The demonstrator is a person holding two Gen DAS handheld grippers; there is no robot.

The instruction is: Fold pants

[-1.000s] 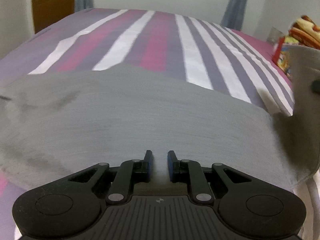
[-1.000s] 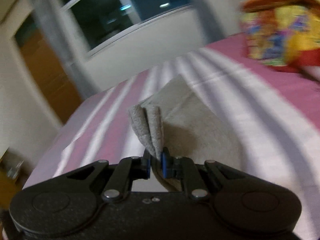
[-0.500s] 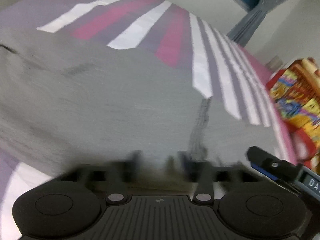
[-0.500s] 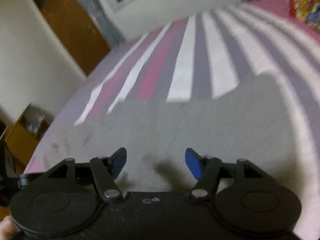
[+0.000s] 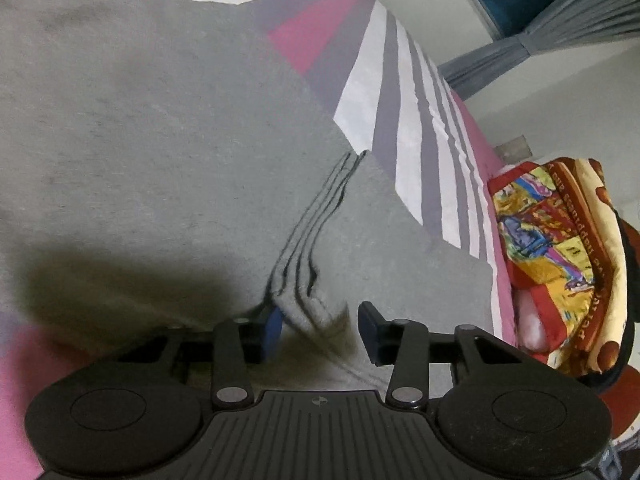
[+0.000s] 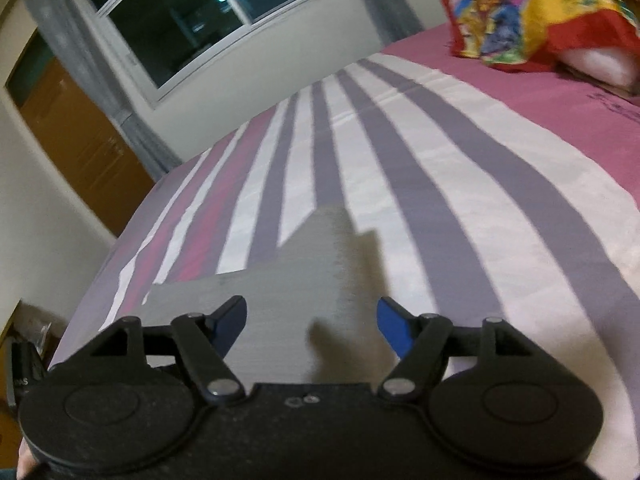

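The grey pants (image 5: 160, 140) lie folded flat on the striped bed sheet (image 5: 376, 80). Their stacked layer edges (image 5: 320, 216) run down toward my left gripper (image 5: 320, 316). Its jaws are closing around the corner of those layers; the left pad (image 5: 274, 326) sits against the cloth and the right pad stands apart from it. In the right wrist view, one end of the pants (image 6: 304, 264) lies just ahead of my right gripper (image 6: 312, 308). Its jaws are wide and still opening, with nothing between them but the flat cloth below.
A bright patterned blanket (image 5: 560, 260) and a white pillow are piled at the bed's right side, the blanket (image 6: 520, 12) also showing in the right wrist view. A dark window (image 6: 200, 12) and a wooden door (image 6: 72, 140) stand beyond the bed sheet (image 6: 440, 160).
The right gripper let go of the pinched fold and opened wide, then swung toward the pants' end. The left gripper rolled and dropped to the layered corner. The pants now lie flat.
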